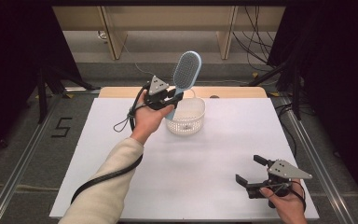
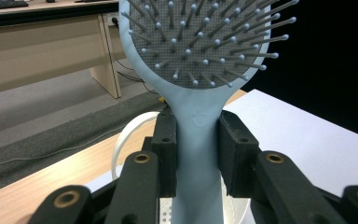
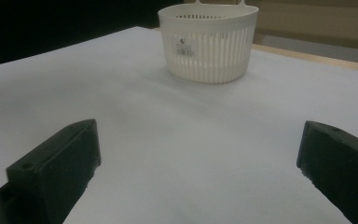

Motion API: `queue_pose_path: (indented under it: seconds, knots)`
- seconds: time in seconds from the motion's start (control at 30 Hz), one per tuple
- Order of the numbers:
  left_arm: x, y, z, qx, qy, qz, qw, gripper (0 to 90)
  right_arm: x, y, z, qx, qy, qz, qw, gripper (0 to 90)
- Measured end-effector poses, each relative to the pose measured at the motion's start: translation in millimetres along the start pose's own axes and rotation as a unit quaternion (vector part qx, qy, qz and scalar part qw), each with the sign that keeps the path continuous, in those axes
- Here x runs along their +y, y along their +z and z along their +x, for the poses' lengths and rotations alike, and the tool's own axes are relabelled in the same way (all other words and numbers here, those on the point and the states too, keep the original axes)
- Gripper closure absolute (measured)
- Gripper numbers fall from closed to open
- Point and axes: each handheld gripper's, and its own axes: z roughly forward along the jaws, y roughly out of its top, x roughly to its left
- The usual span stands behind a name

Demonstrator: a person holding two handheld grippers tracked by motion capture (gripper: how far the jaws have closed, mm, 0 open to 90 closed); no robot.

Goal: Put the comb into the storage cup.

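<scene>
Risk number 1 is that the pale blue plastic hairbrush (image 1: 185, 74) slips or swings in the grip. The left claw (image 1: 173, 99) is closed on the narrow handle only, just below the head, so the wide head with its many bristles stands high above the pads and can act as a lever. If the hand tilts quickly, I think the smooth handle may turn between the 2 black pads (image 2: 167, 154).

Risk number 2 concerns the white round plastic basket with slotted walls (image 1: 186, 122). It looks light and it stands free on the white counter (image 1: 205, 163), directly under and beside the left claw. The lower end of the handle seems to point into it. If the brush goes down off the centre, the handle may hit the rim and push or tip the basket. Also, the brush appears longer than the basket is deep, so after release the head will probably lean over the rim, and this weight could pull the basket to one side.

The brush is held nearly upright above the far part of the counter, head on top and slightly tilted to the right, bristles facing the person. It has a grey perforated cushion, thin grey pins with small ball tips, and a small smiling mark on the neck.

The right claw (image 1: 248, 170) rests low near the front right corner, wide open and holding nothing, well apart from the basket.
</scene>
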Motion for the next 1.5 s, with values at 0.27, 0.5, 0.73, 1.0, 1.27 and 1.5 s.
queue_pose_path:
  seconds: [0.27, 0.5, 0.73, 1.0, 1.27, 1.5]
  knots:
    - [2.4, 1.9, 0.6, -0.002, 0.005, -0.002, 1.0000, 70.0, -0.1, 0.2, -0.1, 0.000, 0.000, -0.001, 1.0000, 0.2]
    - [2.1, 4.8, 2.0, -0.003, 0.007, -0.002, 1.0000, 70.0, -0.1, 0.3, -0.1, 0.001, 0.000, -0.002, 1.0000, 0.2]
    - [1.9, 5.5, 2.4, 0.001, 0.010, -0.002, 1.0000, 70.0, -0.1, 0.7, 0.5, 0.001, 0.003, -0.002, 1.0000, 0.2]
    - [5.7, 5.8, 2.8, 0.001, 0.010, -0.002, 0.9999, 70.0, 0.1, 1.0, 0.4, 0.002, 0.002, -0.003, 1.0000, 0.2]
    - [11.7, 8.8, 1.6, -0.002, 0.025, 0.002, 0.9997, 70.0, -0.7, 3.9, 0.8, 0.006, 0.006, 0.003, 1.0000, 0.3]
    - [9.5, 14.3, 2.8, -0.004, 0.015, -0.002, 0.9999, 70.0, -1.6, 5.8, 0.0, 0.009, 0.009, 0.004, 0.9999, 0.2]
